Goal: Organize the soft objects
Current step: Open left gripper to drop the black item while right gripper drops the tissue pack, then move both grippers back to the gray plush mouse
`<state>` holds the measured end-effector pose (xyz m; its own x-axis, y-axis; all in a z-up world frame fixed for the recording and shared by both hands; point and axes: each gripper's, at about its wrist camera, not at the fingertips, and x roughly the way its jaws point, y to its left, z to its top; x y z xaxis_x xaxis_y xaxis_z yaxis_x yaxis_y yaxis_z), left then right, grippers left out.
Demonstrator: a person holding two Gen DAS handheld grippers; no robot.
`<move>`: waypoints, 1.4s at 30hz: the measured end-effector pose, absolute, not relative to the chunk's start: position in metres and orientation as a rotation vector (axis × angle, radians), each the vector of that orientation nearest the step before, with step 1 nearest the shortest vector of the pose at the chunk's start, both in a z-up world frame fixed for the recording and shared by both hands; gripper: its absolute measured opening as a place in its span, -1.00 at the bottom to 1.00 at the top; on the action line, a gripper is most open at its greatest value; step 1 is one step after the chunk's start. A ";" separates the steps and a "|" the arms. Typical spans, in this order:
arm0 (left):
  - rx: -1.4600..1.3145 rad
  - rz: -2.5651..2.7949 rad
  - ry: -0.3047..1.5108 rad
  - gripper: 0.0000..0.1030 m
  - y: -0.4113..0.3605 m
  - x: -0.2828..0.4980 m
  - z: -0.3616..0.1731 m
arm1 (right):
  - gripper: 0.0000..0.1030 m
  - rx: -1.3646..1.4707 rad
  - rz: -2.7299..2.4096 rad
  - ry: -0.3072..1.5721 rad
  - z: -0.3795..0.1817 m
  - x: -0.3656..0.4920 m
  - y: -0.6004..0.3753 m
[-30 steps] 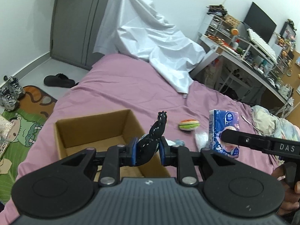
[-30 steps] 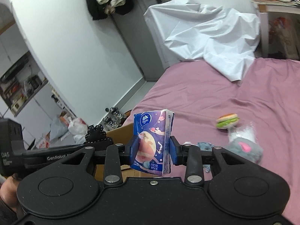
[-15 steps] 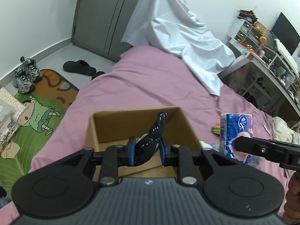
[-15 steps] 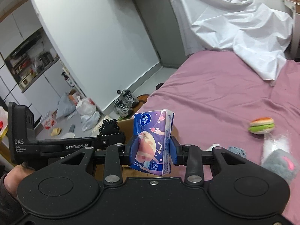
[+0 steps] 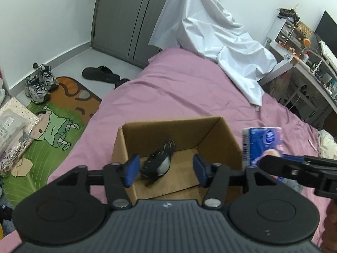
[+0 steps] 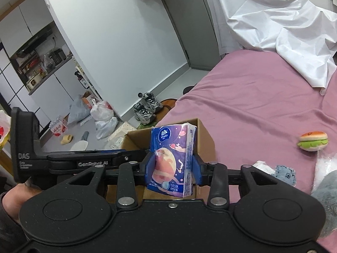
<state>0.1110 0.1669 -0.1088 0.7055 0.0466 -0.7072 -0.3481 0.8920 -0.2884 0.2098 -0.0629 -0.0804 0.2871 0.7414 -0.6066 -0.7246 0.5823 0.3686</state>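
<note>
An open cardboard box [image 5: 221, 135] sits on the pink bed [image 5: 189, 88]. My left gripper [image 5: 166, 169] is open above the box, and a black soft toy [image 5: 160, 161] lies inside the box below it. My right gripper [image 6: 171, 166] is shut on a blue tissue pack [image 6: 171, 158], held upright just at the box's right side [image 6: 204, 135]. The pack also shows in the left wrist view [image 5: 263, 141]. A burger plush [image 6: 313, 140], a small denim piece [image 6: 284, 174] and a grey fluffy toy [image 6: 325, 191] lie on the bed to the right.
A white sheet [image 5: 221, 35] is draped at the bed's far end. A desk with clutter [image 5: 311, 63] stands to the right. Shoes [image 5: 40, 82], slippers [image 5: 101, 74] and a cartoon mat [image 5: 52, 124] lie on the floor left of the bed.
My left gripper opened and the black toy dropped into the box. Both grippers moved left toward the box; the right one still holds the tissue pack.
</note>
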 end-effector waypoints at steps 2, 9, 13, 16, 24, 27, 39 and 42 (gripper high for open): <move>-0.436 0.225 0.748 0.32 0.165 0.105 -0.104 | -0.25 0.020 0.984 0.822 -0.080 0.211 -0.062; -0.470 0.288 0.717 0.51 0.160 0.081 -0.093 | -0.25 0.031 1.007 0.818 -0.081 0.215 -0.056; -0.503 0.313 0.723 0.55 0.156 0.072 -0.092 | -0.06 0.047 1.044 0.774 -0.075 0.214 -0.050; -0.503 0.325 0.716 0.62 0.149 0.067 -0.089 | 0.32 0.037 1.034 0.746 -0.070 0.212 -0.051; -0.448 0.359 0.680 0.68 0.126 0.060 -0.073 | 0.78 0.066 0.981 0.735 -0.057 0.219 -0.087; -0.446 0.362 0.675 0.68 0.121 0.060 -0.065 | 0.88 0.074 0.947 0.712 -0.054 0.217 -0.106; -0.412 0.363 0.625 0.68 0.090 0.056 -0.030 | 1.00 0.135 0.902 0.644 -0.037 0.216 -0.176; -0.362 0.349 0.629 0.68 0.077 0.056 -0.021 | 1.00 0.148 0.897 0.636 -0.033 0.216 -0.192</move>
